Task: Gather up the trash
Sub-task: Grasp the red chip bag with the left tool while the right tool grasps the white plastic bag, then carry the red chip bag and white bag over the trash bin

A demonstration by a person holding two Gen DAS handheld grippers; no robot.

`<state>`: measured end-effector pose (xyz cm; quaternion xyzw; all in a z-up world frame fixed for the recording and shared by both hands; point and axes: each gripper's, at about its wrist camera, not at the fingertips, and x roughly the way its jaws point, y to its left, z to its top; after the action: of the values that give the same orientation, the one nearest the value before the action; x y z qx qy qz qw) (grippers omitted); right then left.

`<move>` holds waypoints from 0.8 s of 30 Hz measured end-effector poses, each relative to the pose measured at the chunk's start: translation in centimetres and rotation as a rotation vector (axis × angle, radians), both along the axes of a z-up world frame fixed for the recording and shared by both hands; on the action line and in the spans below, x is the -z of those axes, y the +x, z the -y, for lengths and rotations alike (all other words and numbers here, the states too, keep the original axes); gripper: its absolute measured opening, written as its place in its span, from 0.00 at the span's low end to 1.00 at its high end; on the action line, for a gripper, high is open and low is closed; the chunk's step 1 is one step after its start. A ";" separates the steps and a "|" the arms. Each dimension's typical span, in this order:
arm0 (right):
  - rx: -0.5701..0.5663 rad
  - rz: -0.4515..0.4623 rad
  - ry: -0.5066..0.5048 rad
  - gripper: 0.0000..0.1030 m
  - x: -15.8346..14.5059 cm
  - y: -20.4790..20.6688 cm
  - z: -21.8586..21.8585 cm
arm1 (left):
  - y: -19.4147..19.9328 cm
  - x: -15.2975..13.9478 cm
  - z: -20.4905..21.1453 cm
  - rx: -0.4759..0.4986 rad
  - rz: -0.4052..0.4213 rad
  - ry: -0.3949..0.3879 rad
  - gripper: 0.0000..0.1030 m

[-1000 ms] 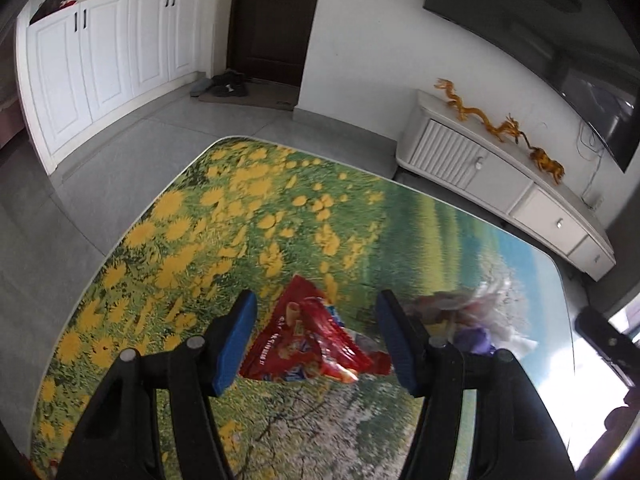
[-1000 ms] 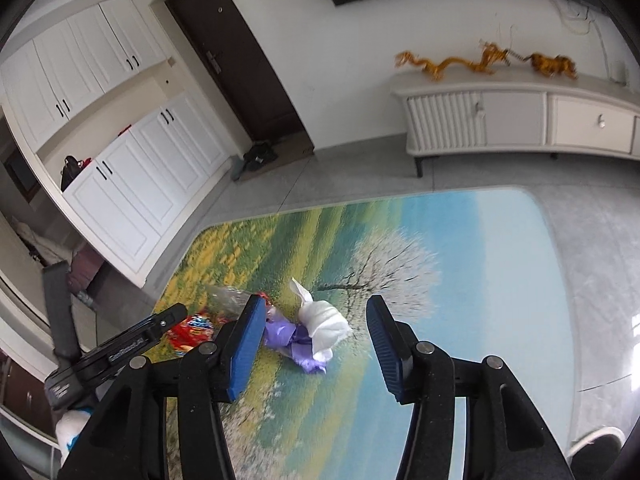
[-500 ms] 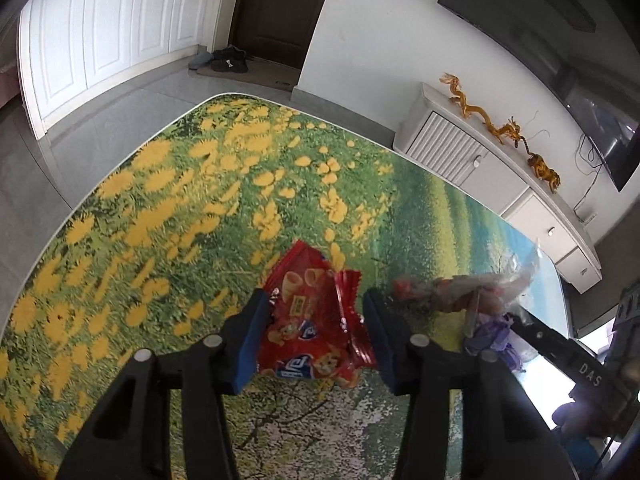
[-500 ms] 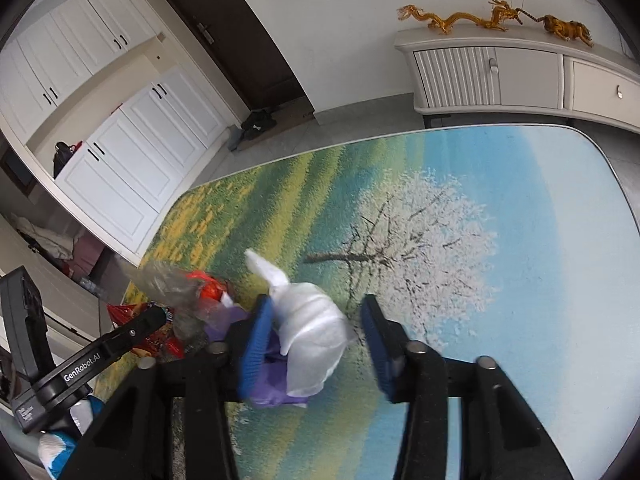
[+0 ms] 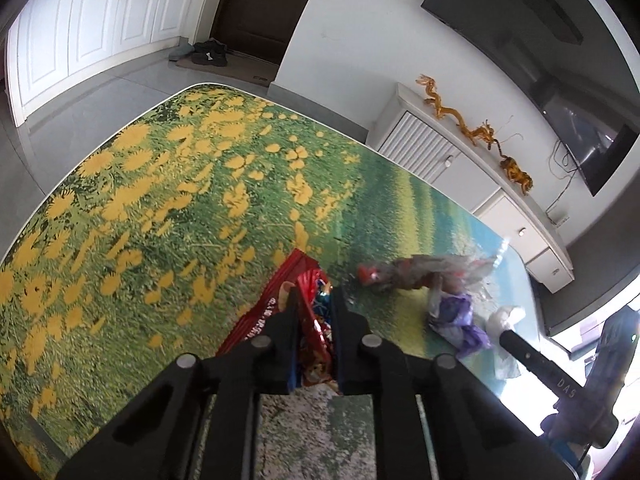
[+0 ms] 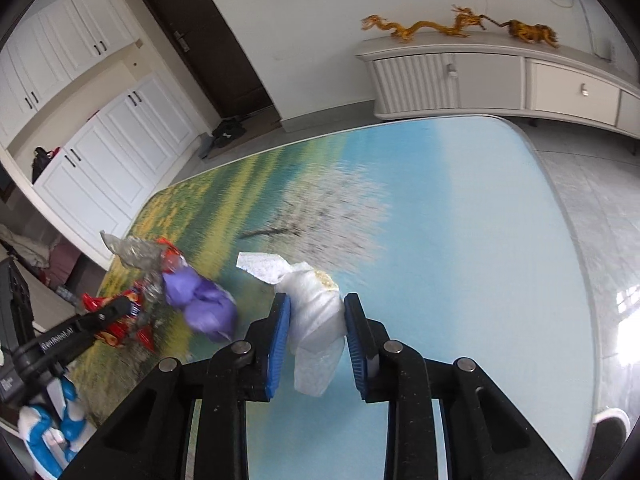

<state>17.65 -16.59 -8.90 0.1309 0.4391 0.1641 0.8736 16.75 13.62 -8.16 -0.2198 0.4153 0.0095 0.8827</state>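
Pinching red snack wrapper (image 5: pixel 276 312) between pressed-together fingers of left gripper (image 5: pixel 314 300), readying lift off floral rug (image 5: pixel 160 200). Clamping white tissue wad (image 6: pixel 314 312) in right gripper (image 6: pixel 314 312), likely for carrying. Leaving purple wrapper (image 6: pixel 204 304) and clear plastic (image 6: pixel 132 252) lying between, uncollected.

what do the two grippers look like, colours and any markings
Both are matte black plastic with round silver bolt heads. The left gripper and right gripper have flat blue pads inside their fingers. White lettering reading GenRobot.AI runs along the left one's side. No cables or sleeves show.
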 end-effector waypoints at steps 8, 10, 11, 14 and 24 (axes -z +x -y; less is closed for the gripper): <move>0.064 0.002 0.007 0.19 -0.7 -3.7 3.0 | -2.5 -2.9 1.7 0.080 0.076 -0.017 0.07; 0.079 0.014 0.022 0.18 -1.4 -5.0 3.9 | -3.3 -3.8 2.1 0.093 0.093 -0.019 0.07; 0.084 0.021 0.026 0.18 -1.8 -5.6 4.2 | -3.6 -4.2 2.2 0.097 0.100 -0.020 0.07; 0.100 0.045 0.040 0.17 -3.0 -7.5 5.0 | -4.6 -5.5 2.9 0.111 0.122 -0.025 0.07; 0.148 0.109 0.071 0.13 -5.9 -12.7 6.9 | -8.1 -8.4 6.3 0.194 0.186 -0.027 0.07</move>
<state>4.98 -23.48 -2.95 0.1844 0.3741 0.1216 0.9007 8.68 7.33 0.27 -0.1904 0.3510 -0.1019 0.9112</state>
